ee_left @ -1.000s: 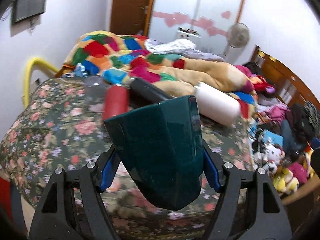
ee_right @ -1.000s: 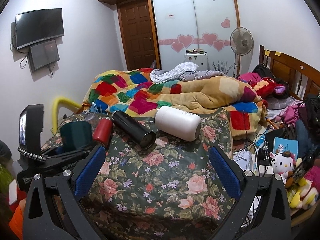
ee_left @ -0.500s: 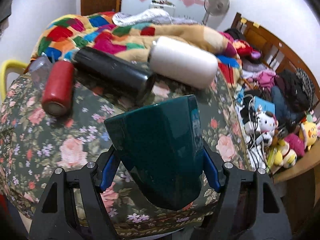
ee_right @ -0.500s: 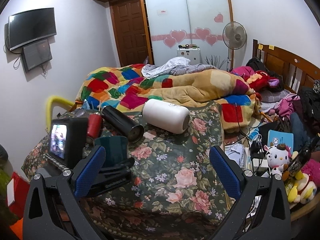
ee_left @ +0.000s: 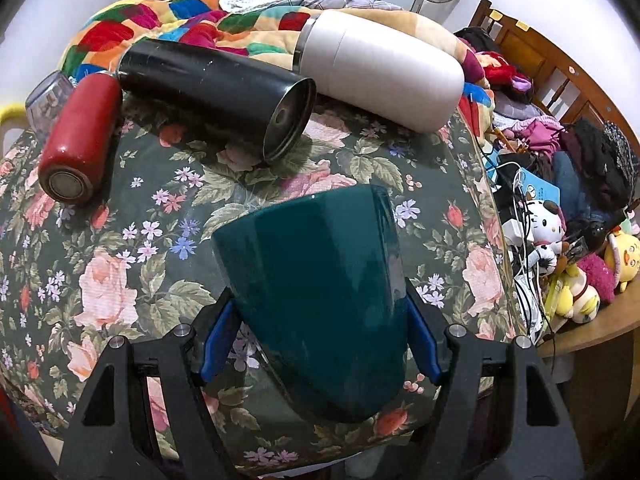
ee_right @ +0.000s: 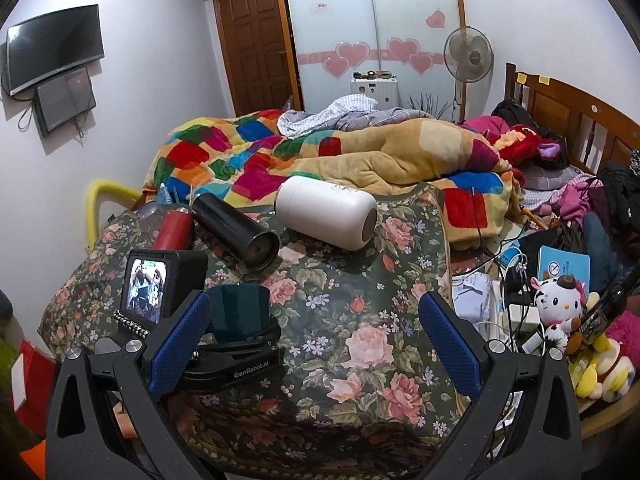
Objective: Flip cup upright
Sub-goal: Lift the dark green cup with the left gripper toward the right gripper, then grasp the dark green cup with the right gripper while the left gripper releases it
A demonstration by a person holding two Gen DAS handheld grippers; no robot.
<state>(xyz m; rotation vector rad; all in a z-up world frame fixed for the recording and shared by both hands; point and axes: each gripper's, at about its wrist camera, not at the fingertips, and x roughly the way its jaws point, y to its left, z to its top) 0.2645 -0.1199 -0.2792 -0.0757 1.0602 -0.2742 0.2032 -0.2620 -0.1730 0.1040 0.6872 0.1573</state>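
cup (ee_left: 320, 300), dark teal and glossy, sits clamped between the two blue pads of my left gripper (ee_left: 320, 340), one pad pressed against each of its sides. its flat end points away from me and its rounded, wider end hangs toward my camera, so it lies tilted along the fingers; i cannot tell whether it touches the flowered cloth (ee_left: 120, 280) below it. in the right wrist view the same cup (ee_right: 240, 308) shows ahead and to the left of my right gripper (ee_right: 316, 340), held in the other tool just beside that tool's small lit screen (ee_right: 144, 290).

my right gripper has its blue pads (ee_right: 180, 340) spread wide apart with only the cloth between them.

beyond the cup, farther along my left fingers, three bottles lie on their sides: a red bottle (ee_left: 80, 140) to the left, a black flask (ee_left: 216, 92) in the middle with its open mouth turned toward me, and a white flask (ee_left: 380, 68) to the right. the black flask touches the red bottle at its far end and lies just beside the white one. a patchwork quilt (ee_left: 160, 20) is heaped behind them.
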